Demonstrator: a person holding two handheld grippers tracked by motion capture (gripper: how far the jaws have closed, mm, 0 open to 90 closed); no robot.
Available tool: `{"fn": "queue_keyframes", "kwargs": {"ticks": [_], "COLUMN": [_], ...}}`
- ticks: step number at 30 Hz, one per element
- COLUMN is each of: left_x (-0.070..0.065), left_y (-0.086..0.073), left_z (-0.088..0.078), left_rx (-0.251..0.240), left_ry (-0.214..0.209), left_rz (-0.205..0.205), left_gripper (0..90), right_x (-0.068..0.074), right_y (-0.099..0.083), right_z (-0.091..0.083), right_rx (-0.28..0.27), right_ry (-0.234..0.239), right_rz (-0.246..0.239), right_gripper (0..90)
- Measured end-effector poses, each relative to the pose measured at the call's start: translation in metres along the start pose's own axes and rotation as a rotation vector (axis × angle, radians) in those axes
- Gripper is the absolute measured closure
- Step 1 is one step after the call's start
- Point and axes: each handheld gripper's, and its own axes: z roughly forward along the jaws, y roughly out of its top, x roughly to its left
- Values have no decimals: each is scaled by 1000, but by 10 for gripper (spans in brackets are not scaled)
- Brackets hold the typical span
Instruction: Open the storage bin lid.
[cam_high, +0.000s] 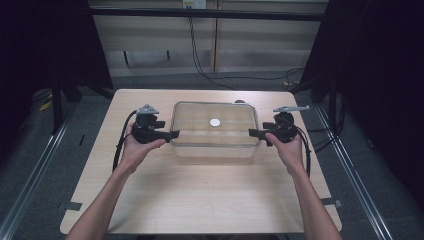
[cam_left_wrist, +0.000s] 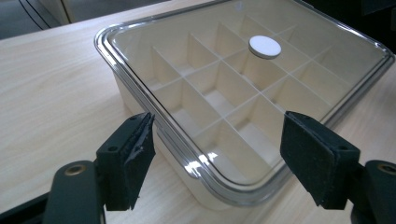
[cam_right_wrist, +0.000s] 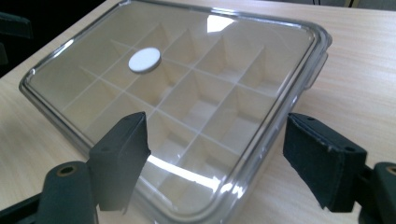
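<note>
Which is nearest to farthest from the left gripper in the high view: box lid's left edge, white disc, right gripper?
From the left gripper:
1. Box lid's left edge, right beside its jaws.
2. White disc, at the lid's middle.
3. Right gripper, at the box's opposite end.

Black gripper (cam_high: 173, 134) jaws, bare forearms
</note>
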Motion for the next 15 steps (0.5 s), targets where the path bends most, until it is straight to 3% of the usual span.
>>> {"fn": "queue_keyframes", "kwargs": {"ticks": [3,7,11,13,15], "left_x": [4,9,9,10,11], "left_y": [2,1,0,1,0], "left_z": [3,9,13,16,19], "left_rx": [0,12,18,32,30], "left_ry": [3,11,6,5,6], "left_rz": [-7,-33,-30,-20,-37], "left_gripper": [256,250,255,258,258], "right_x": [2,1,-8,-10,-10], "right_y": [4,8,5,4,4], "right_z": [1,6,10,13,14], "right_rx": [-3,25,35,53,55], "right_ry": [12,-26,-13,-29,-36], "right_rz": [-2,3,46,45,40], "right_gripper": [215,251,213,188,178]}}
